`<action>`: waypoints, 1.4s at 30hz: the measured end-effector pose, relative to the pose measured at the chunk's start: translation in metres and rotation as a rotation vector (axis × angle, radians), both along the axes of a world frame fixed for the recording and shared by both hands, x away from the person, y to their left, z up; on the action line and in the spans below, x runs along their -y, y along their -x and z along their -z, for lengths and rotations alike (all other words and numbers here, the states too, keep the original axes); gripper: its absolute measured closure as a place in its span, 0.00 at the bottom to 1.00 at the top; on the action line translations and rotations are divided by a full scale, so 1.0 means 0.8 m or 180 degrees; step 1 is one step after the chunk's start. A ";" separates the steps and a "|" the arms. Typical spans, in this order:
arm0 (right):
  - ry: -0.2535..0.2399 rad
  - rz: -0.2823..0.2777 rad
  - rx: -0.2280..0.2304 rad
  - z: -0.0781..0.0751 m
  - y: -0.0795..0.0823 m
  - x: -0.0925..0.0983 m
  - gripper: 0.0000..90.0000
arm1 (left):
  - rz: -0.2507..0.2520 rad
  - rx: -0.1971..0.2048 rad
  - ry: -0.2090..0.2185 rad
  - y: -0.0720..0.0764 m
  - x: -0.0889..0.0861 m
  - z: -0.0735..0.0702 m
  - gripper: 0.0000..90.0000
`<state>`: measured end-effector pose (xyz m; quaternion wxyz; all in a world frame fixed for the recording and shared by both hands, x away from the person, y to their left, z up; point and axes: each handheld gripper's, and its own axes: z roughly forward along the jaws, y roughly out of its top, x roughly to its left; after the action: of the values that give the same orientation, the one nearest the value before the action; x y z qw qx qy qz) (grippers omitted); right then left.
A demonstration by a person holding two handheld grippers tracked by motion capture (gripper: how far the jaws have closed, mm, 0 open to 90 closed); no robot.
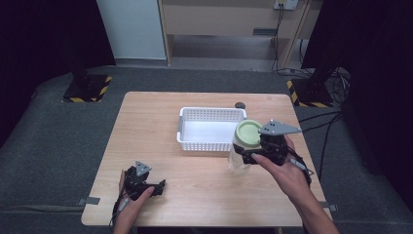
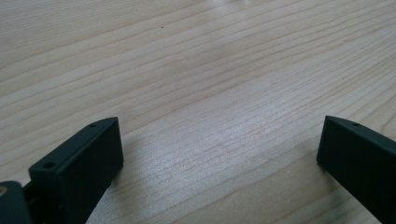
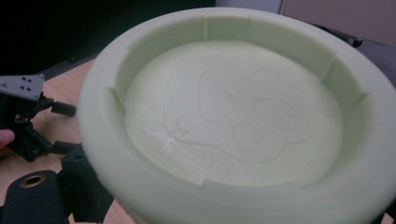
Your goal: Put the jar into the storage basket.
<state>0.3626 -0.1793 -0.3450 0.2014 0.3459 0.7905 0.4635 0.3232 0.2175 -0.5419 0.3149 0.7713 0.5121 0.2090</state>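
While the right gripper [image 1: 254,155] clasps a clear plastic jar [image 1: 240,155] with a pale green round lid [image 1: 247,132] just beside the white perforated plastic basket [image 1: 210,128], nothing lies inside it yet; the left gripper [image 1: 157,187] rests released on the wooden table [image 1: 204,195]

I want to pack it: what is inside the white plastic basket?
The white plastic basket looks empty in the high view; a clear jar with a pale green lid covers its near right corner.

the table [image 1: 195,195] is pale wood with fine lines, the lid [image 3: 233,121] is smooth matt green plastic, the basket [image 1: 210,142] white plastic
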 end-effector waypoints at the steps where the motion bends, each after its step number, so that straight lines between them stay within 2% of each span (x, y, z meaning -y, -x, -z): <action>1: 0.0010 0.0001 0.0016 -0.006 -0.005 -0.004 0.13 | -0.0001 -0.0001 0.0000 0.000 0.000 0.000 0.00; 7: -0.0002 0.0025 0.0082 -0.025 -0.034 -0.021 0.12 | 0.0000 0.0000 0.0000 0.000 0.000 0.000 0.00; 15: 0.0047 0.0052 0.0128 -0.033 -0.075 -0.048 0.13 | -0.0001 0.0000 0.0000 0.000 0.000 0.000 0.00; 22: 0.0096 0.0116 0.0087 -0.026 -0.115 -0.067 0.12 | 0.0000 -0.0001 -0.0001 0.000 0.000 0.000 0.00; 29: 0.0074 0.0220 0.0091 -0.022 -0.142 -0.078 0.13 | 0.0001 -0.0001 0.0001 0.000 0.000 0.000 0.00; 36: 0.0078 0.0319 0.0074 -0.017 -0.164 -0.083 0.13 | 0.0003 -0.0002 -0.0002 0.000 0.000 0.000 0.00; 42: 0.0093 0.0377 0.0057 -0.012 -0.173 -0.083 0.13 | 0.0003 -0.0002 -0.0002 0.000 0.000 0.000 0.00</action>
<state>0.5014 -0.1128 -0.3353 0.2405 0.3849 0.7735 0.4423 0.3233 0.2175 -0.5419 0.3146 0.7717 0.5118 0.2088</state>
